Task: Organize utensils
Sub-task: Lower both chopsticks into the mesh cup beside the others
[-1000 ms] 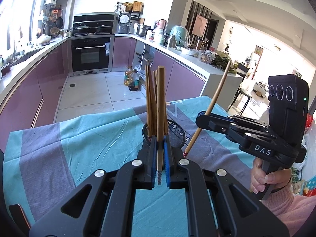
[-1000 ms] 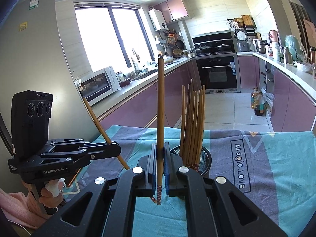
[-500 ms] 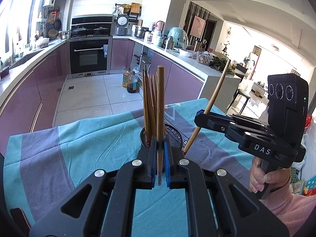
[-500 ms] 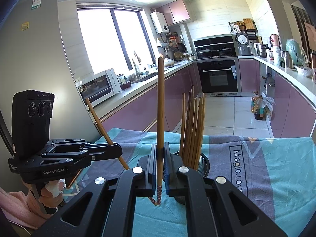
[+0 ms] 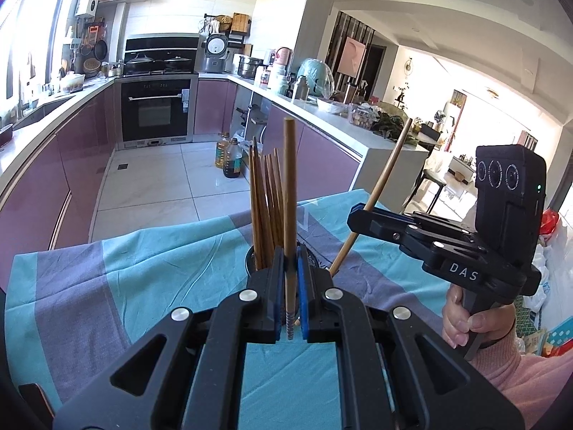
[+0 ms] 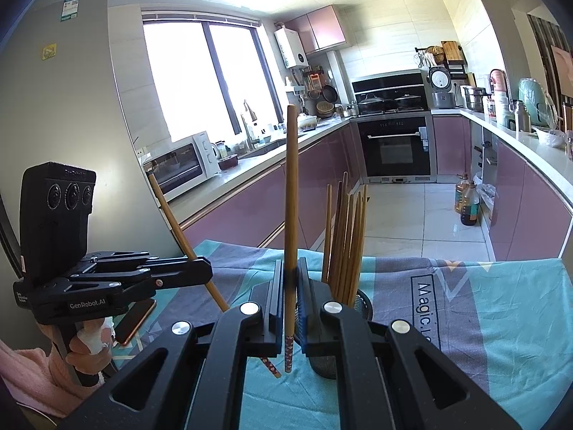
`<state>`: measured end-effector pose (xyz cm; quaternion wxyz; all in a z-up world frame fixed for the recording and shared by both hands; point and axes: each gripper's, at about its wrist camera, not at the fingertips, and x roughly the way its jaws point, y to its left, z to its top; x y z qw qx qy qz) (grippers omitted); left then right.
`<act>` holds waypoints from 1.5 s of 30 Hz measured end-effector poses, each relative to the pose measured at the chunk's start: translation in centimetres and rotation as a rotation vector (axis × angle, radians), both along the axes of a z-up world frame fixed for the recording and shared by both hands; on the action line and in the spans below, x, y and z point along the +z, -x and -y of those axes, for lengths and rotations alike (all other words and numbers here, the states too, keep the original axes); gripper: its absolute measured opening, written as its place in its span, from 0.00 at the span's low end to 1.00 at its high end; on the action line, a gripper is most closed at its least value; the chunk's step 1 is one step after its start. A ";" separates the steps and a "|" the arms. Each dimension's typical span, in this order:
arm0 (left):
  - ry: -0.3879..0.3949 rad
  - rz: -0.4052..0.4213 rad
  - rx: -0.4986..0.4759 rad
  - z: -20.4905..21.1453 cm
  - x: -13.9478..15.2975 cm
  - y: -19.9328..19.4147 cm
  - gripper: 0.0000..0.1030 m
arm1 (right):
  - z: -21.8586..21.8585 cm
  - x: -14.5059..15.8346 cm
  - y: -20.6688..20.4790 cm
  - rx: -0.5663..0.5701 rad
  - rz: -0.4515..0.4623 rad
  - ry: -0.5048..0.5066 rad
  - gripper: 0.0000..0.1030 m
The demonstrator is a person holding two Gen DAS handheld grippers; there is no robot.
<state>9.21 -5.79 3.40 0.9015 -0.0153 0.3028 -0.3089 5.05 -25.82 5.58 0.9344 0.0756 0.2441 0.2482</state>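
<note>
My left gripper (image 5: 288,252) is shut on a wooden chopstick (image 5: 288,179) that stands upright between its blue pads. Just behind it a black mesh holder (image 5: 250,261) carries several chopsticks (image 5: 266,197). To the right, my right gripper (image 5: 354,213) is shut on a second chopstick (image 5: 381,190), which looks tilted from this side. In the right wrist view that chopstick (image 6: 290,197) stands upright in the right gripper (image 6: 290,263). The mesh holder (image 6: 362,299) is close behind on the right. The left gripper (image 6: 206,272) is at the left with its chopstick (image 6: 172,215) slanting.
A teal and grey cloth (image 5: 150,268) covers the table. A phone (image 6: 134,320) lies on it below the left gripper. A hand in a pink sleeve (image 5: 465,322) holds each gripper. Kitchen counters, an oven (image 5: 155,111) and oil bottles (image 5: 229,156) on the floor lie beyond the table.
The mesh holder sits a little lower and closer in both views. Both grippers still grip their chopsticks as before.
</note>
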 end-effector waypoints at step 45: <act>0.043 0.112 0.012 1.0 4.0 -0.1 0.07 | -0.4 1.6 -2.3 -0.057 0.034 0.041 0.06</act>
